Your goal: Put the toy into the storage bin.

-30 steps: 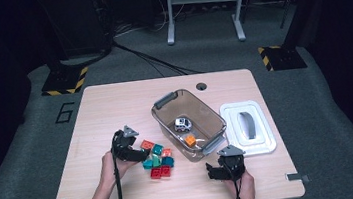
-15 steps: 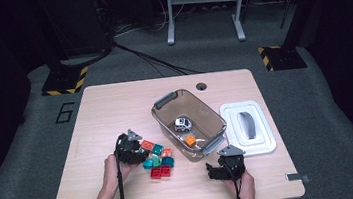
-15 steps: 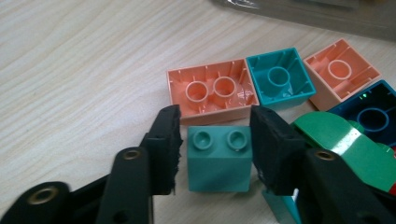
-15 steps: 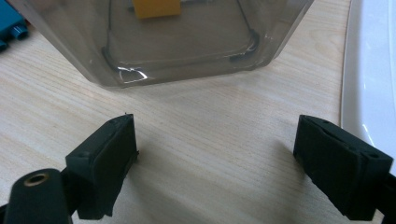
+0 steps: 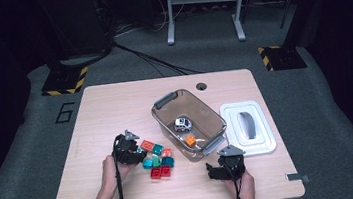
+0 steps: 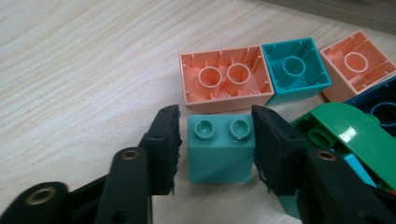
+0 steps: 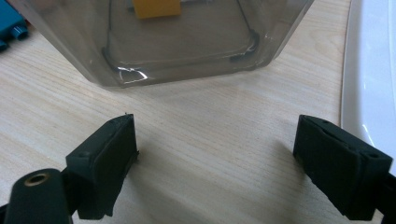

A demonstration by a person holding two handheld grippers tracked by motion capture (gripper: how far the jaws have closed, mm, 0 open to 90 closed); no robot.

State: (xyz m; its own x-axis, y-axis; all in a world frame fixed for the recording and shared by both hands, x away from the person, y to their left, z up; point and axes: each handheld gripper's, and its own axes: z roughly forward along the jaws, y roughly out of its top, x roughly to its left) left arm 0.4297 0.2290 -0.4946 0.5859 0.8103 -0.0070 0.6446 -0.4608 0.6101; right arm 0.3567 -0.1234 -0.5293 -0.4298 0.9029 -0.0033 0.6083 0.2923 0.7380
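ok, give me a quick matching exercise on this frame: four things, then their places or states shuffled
Things:
1. teal brick
2. toy car
3. lid
4. right gripper

Places or states:
a. inside the bin
b. open, over bare table
c. between the left fingers
d. flat on the table, right of the bin in the high view

Pairs: 1-c, 2-a, 3-d, 4-b.

Note: the left fingers have just been closing, with the teal brick between them.
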